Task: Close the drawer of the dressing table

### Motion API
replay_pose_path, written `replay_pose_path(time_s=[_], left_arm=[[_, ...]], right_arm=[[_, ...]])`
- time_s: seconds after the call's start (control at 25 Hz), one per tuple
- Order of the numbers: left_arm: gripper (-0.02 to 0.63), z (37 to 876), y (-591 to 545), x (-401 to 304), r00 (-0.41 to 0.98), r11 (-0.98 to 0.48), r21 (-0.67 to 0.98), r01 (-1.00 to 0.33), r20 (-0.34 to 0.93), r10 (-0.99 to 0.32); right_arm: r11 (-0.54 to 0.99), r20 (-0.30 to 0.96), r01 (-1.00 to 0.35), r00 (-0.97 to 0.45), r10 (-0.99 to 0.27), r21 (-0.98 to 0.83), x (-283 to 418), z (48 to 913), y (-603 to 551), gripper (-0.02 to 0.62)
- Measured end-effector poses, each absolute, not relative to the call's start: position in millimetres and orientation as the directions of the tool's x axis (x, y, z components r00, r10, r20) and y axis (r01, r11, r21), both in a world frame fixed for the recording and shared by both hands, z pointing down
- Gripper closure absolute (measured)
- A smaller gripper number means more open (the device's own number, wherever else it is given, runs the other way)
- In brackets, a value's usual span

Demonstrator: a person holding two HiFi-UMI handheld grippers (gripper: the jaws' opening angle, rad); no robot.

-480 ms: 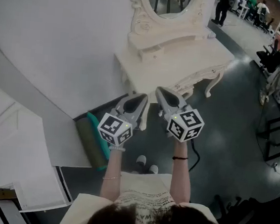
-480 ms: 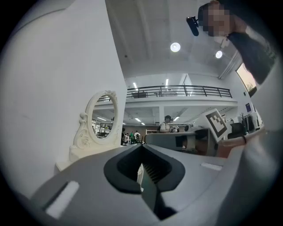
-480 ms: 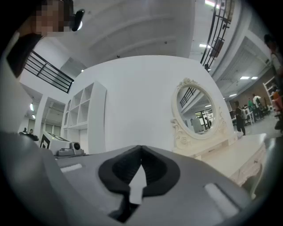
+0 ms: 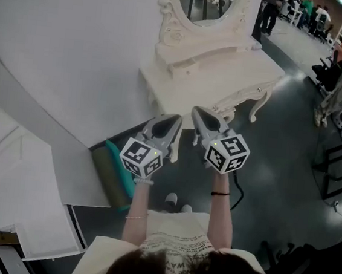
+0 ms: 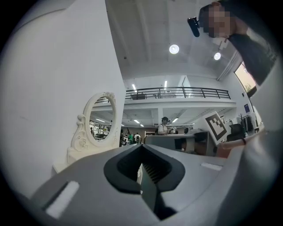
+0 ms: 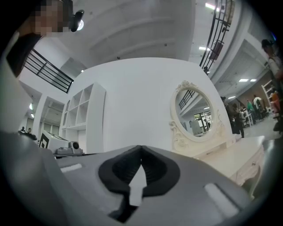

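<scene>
The cream dressing table (image 4: 226,72) with its oval mirror (image 4: 203,0) stands against the white wall, beyond both grippers. From the head view I cannot make out whether a drawer stands out. My left gripper (image 4: 176,119) and right gripper (image 4: 195,110) are held side by side in the air short of the table's near corner, touching nothing. Both are shut and empty. The left gripper view shows its jaws (image 5: 141,145) meeting, with the mirror (image 5: 99,121) ahead at the left. In the right gripper view the closed tips (image 6: 140,148) point at the wall, with the mirror (image 6: 196,112) and tabletop (image 6: 234,156) at the right.
A green rolled mat (image 4: 114,170) lies on the dark floor by the wall panel, left of my arms. White shelving (image 4: 10,165) stands at the lower left. A black metal stand (image 4: 338,169) and office chairs (image 4: 330,65) are at the right, with people far behind.
</scene>
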State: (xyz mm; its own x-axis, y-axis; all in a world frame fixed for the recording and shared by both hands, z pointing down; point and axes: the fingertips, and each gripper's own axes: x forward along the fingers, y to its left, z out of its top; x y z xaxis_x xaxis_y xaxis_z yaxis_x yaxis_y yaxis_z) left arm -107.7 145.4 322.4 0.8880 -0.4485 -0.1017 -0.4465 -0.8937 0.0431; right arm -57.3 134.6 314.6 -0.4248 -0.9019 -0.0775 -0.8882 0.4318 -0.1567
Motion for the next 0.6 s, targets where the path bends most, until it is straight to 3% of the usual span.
replay_pose_path(time_s=[0.6], left_arm=[[0.607,336,146,-84,0.876,-0.879,0.066,-0.473,-0.071,-0.477]], right_arm=[[0.423,-0.063,-0.879,-0.420,-0.905,-0.219,-21,333,129,0.592]])
